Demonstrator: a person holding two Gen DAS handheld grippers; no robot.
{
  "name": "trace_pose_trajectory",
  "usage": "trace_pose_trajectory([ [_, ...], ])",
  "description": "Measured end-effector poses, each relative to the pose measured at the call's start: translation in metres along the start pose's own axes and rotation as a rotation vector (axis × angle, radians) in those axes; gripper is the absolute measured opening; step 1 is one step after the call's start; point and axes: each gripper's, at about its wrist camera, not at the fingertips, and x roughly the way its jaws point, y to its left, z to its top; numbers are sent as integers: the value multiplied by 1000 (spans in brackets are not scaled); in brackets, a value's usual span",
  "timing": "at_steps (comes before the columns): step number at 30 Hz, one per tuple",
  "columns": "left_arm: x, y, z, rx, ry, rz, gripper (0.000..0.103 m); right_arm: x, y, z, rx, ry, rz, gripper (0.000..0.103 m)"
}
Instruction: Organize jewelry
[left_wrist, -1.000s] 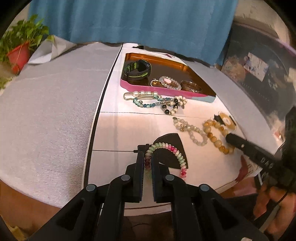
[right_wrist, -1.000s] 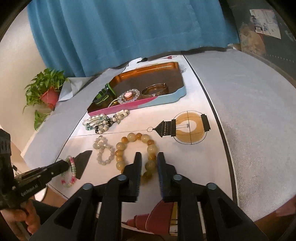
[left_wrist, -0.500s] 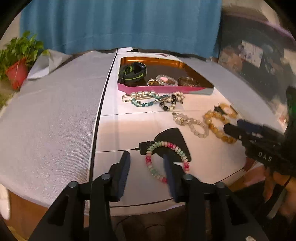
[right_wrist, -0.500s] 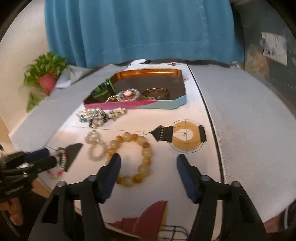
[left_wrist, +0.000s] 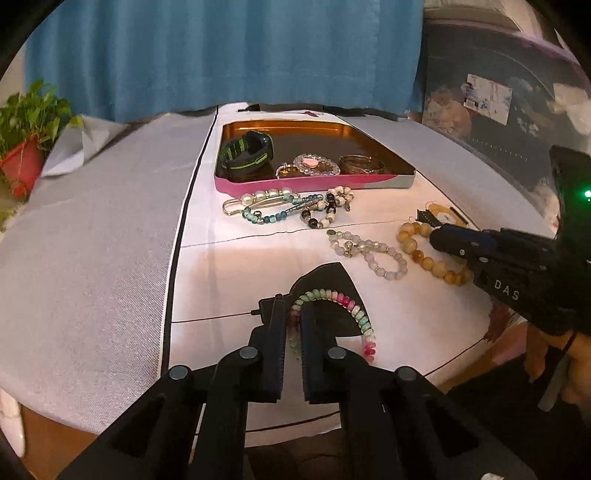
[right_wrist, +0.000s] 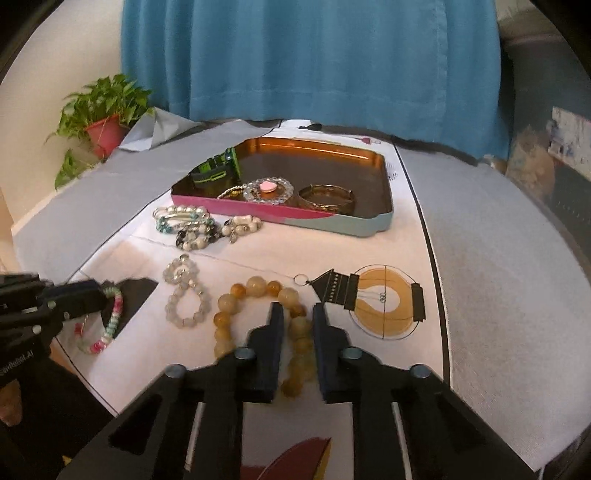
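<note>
My left gripper (left_wrist: 293, 314) is shut on a pink, green and white bead bracelet (left_wrist: 354, 314) that lies on the white cloth near the front edge; it also shows in the right wrist view (right_wrist: 110, 321). My right gripper (right_wrist: 298, 314) is shut on the right side of an amber bead bracelet (right_wrist: 255, 288), also seen in the left wrist view (left_wrist: 424, 254). A pale grey bead bracelet (right_wrist: 184, 295) lies between the two. A tray (right_wrist: 332, 221) at the back holds a green-black watch (right_wrist: 216, 171), a crystal bracelet (right_wrist: 267, 190) and a gold bangle (right_wrist: 325, 195).
A pile of pearl, teal and black-white bead pieces (right_wrist: 199, 225) lies in front of the tray. A lantern print (right_wrist: 376, 299) marks the cloth to the right. A potted plant (right_wrist: 103, 122) stands at the far left. A blue curtain (right_wrist: 314, 55) hangs behind the table.
Half a second ago both grippers were open and drawn back. Both have since moved forward and closed, the left on the pink-green bracelet, the right on the amber bracelet.
</note>
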Motion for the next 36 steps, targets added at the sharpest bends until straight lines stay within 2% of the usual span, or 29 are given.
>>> trace_pose_trajectory([
  [4, 2, 31, 2, -205, 21, -163, 3, -2, -14, 0, 98, 2, 65, 13],
  [6, 2, 35, 1, -246, 22, -192, 3, -3, -20, 0, 151, 4, 100, 13],
  [10, -3, 22, 3, -213, 36, -141, 3, -10, -27, 3, 185, -6, 130, 13],
  [13, -15, 12, 8, -172, 20, -137, 3, -21, -28, 8, 175, -26, 123, 13],
  [18, -34, 6, 25, -170, -6, -162, 3, -42, -40, 17, 223, -51, 125, 13],
  [23, -57, 1, 45, -161, -15, -145, 3, -74, -30, 34, 165, -66, 105, 13],
  [25, -69, -4, 54, -138, -38, -121, 3, -86, -22, 38, 136, -66, 95, 13],
  [30, -108, -18, 74, -105, -131, -141, 3, -117, -11, 49, 121, -86, 95, 13],
  [36, -150, -32, 92, -66, -239, -168, 4, -160, 4, 67, 87, -162, 95, 13],
])
